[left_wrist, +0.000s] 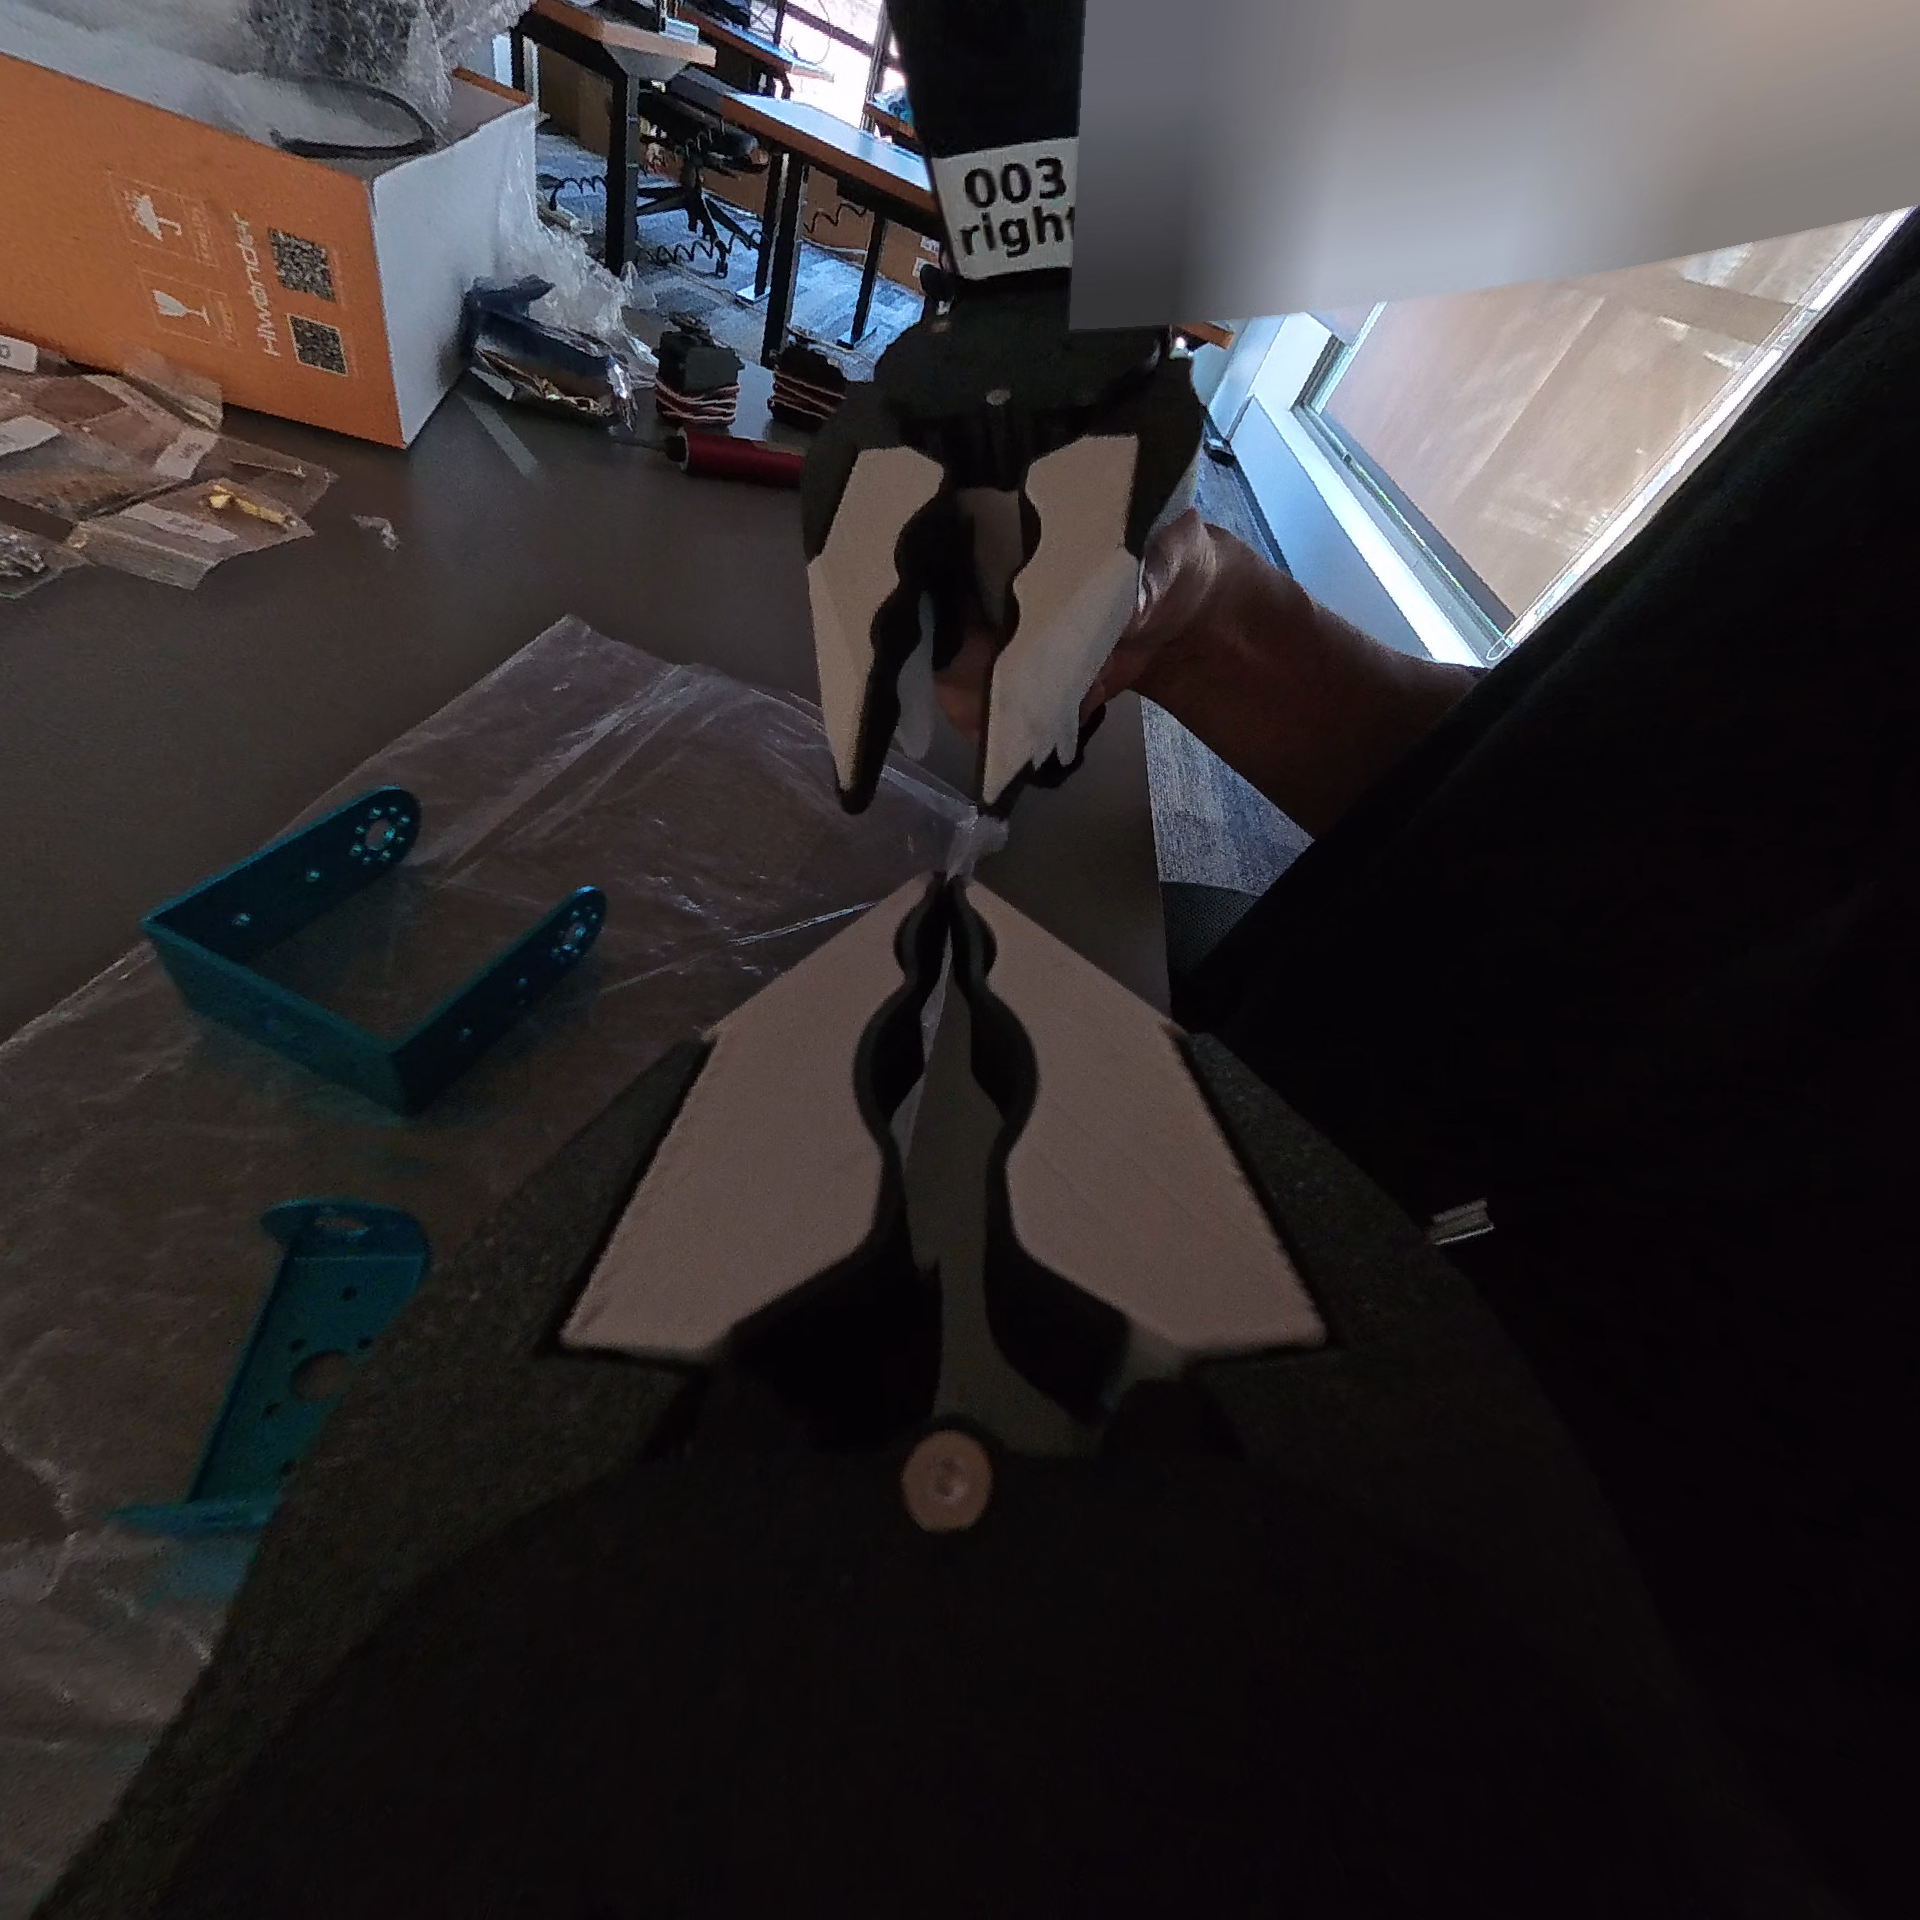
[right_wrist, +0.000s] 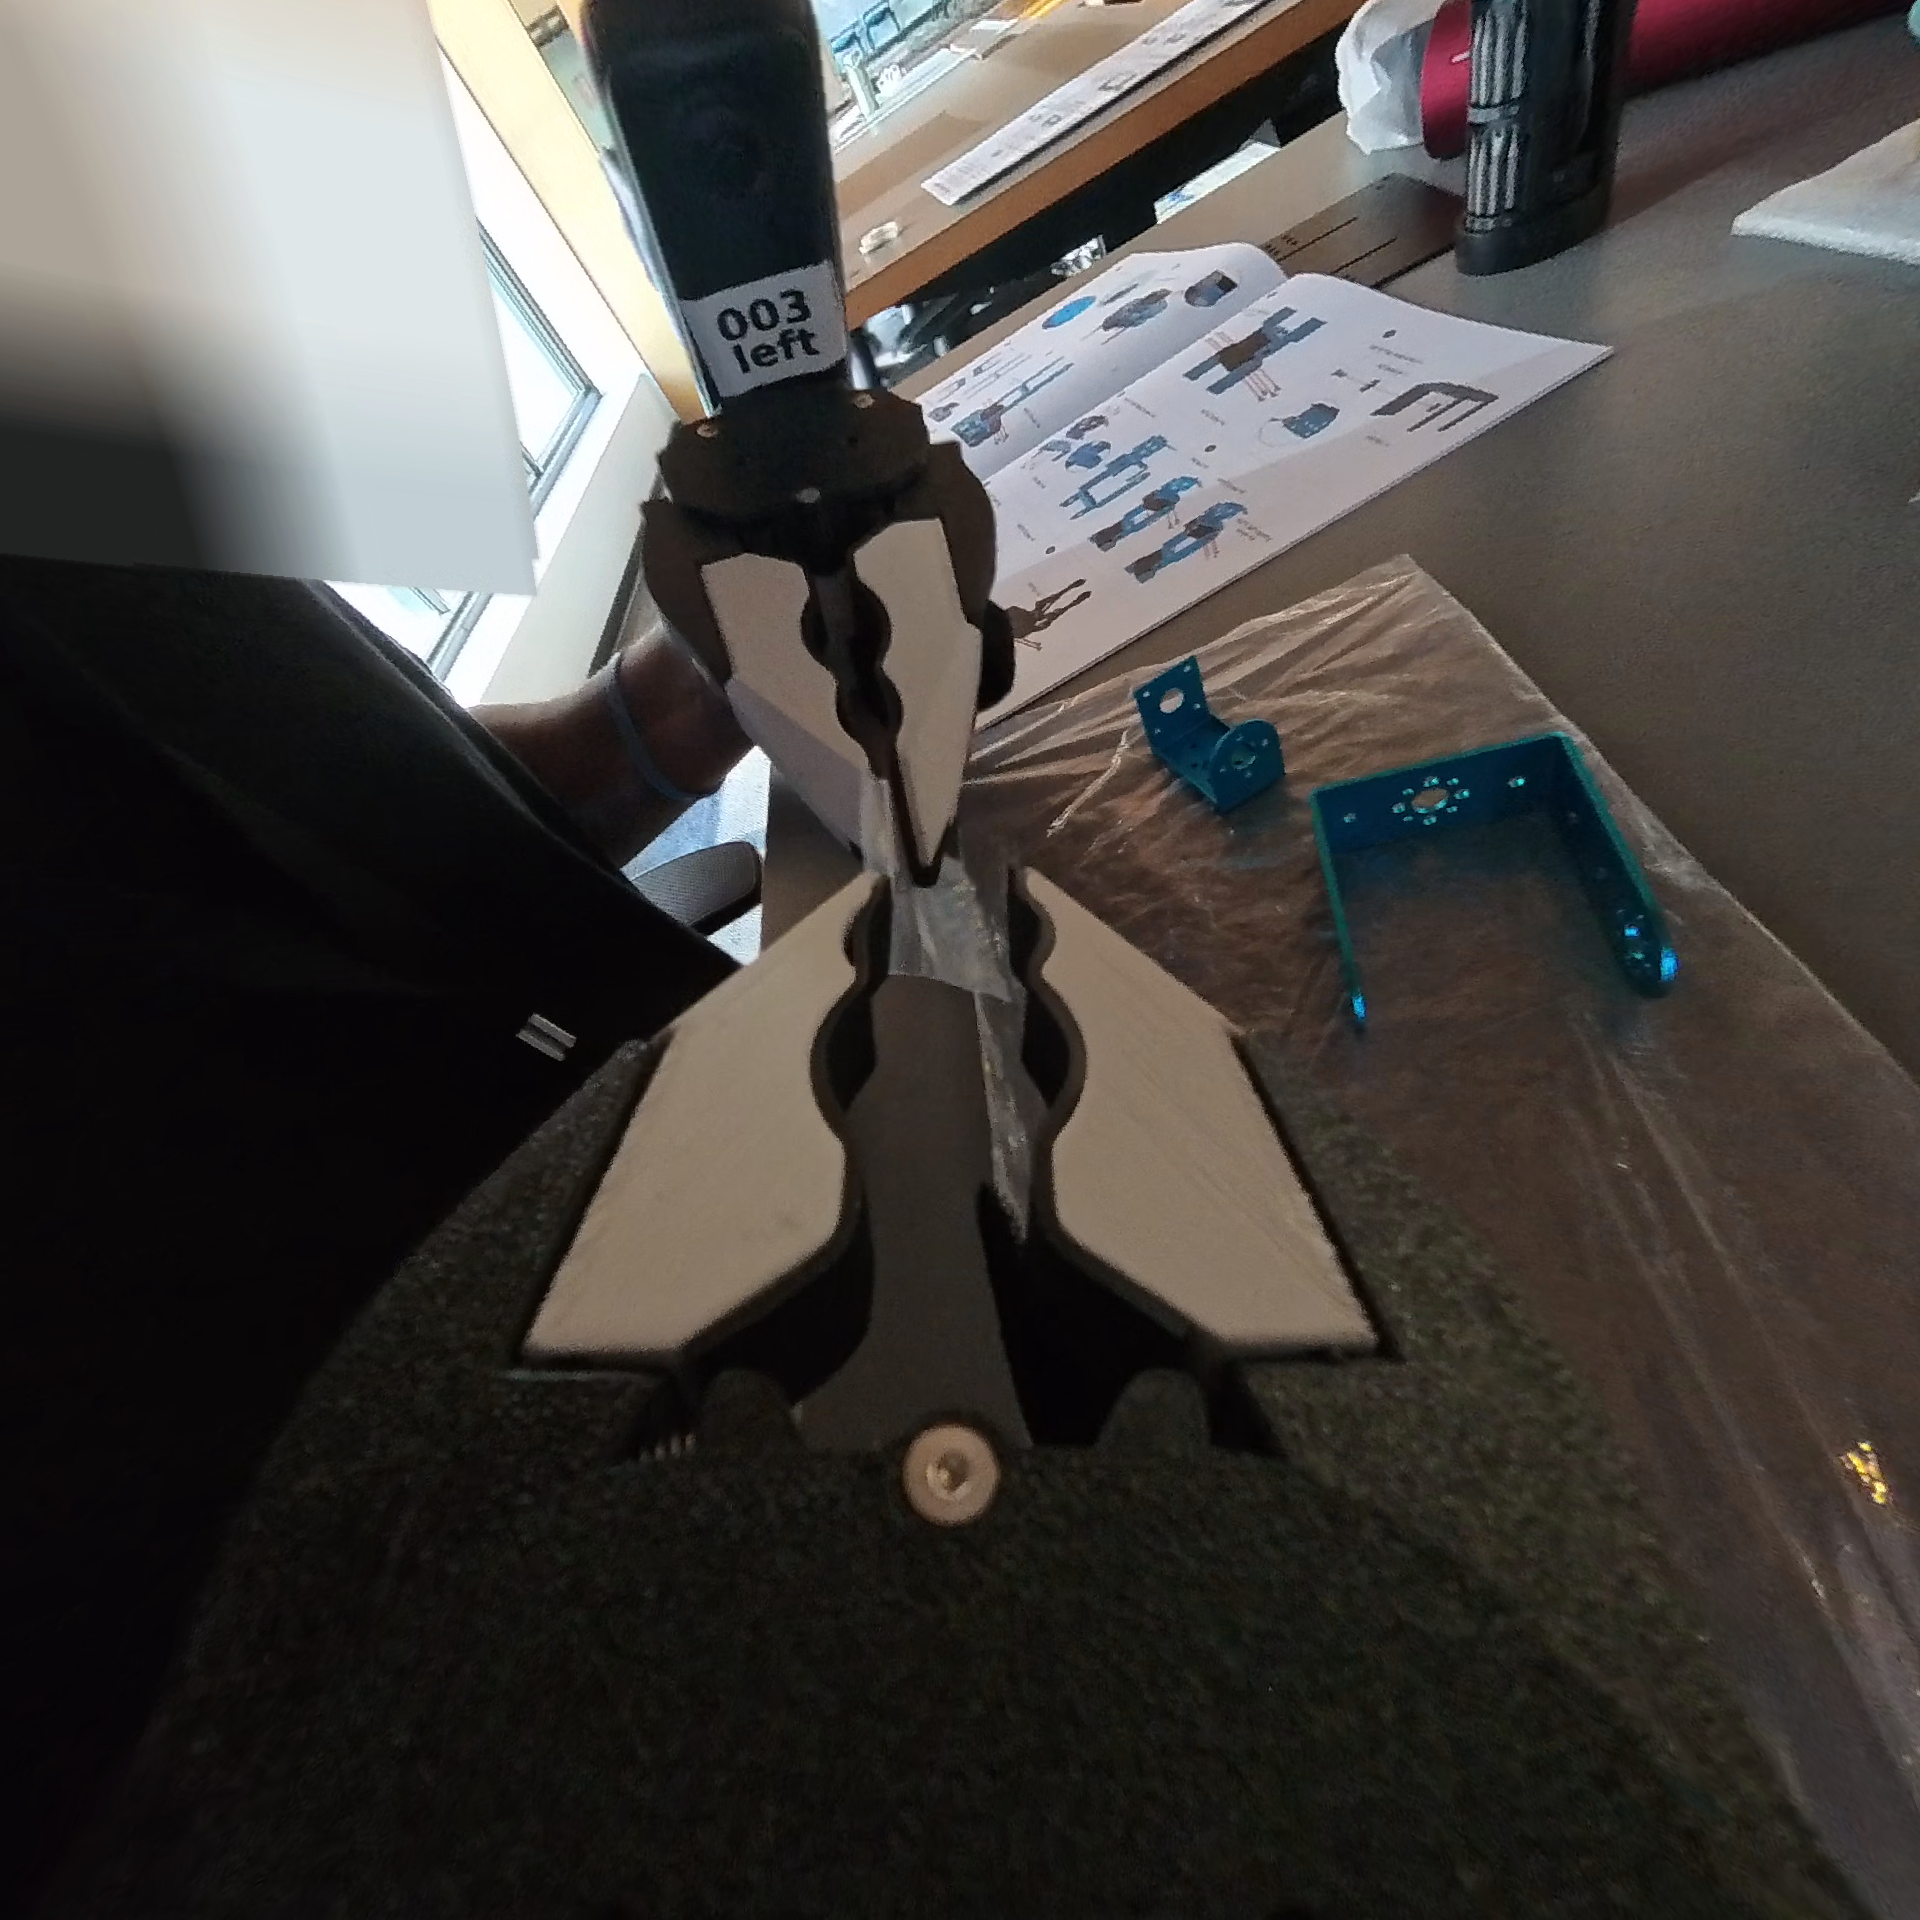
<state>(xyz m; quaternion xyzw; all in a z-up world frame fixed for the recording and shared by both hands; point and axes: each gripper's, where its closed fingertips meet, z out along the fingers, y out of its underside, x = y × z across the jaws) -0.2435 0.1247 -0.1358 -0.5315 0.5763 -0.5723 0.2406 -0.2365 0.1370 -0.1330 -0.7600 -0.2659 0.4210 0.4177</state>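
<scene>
My left gripper (left_wrist: 951, 883) is shut on a corner of a clear plastic bag (left_wrist: 623, 790) that lies flat on the dark table. It lifts that corner a little near the table's edge. In the right wrist view the left gripper (right_wrist: 920, 868) comes in from above. My right gripper (right_wrist: 948, 885) is open, tip to tip with the left one, its fingers on either side of the pinched plastic (right_wrist: 956, 940). It shows in the left wrist view (left_wrist: 928, 802) too. A blue U-shaped bracket (left_wrist: 364, 966) and a smaller blue bracket (left_wrist: 312, 1340) rest on the bag.
An orange and white box (left_wrist: 208, 260), packets of small parts (left_wrist: 156, 499), a red-handled tool (left_wrist: 738, 457) and two servos (left_wrist: 696, 384) lie at the back. An open instruction booklet (right_wrist: 1247, 416) lies beyond the bag. The table edge (left_wrist: 1153, 831) and a person in dark clothing are close by. Only a small space, under 4 cm, lies between the two pairs of fingers.
</scene>
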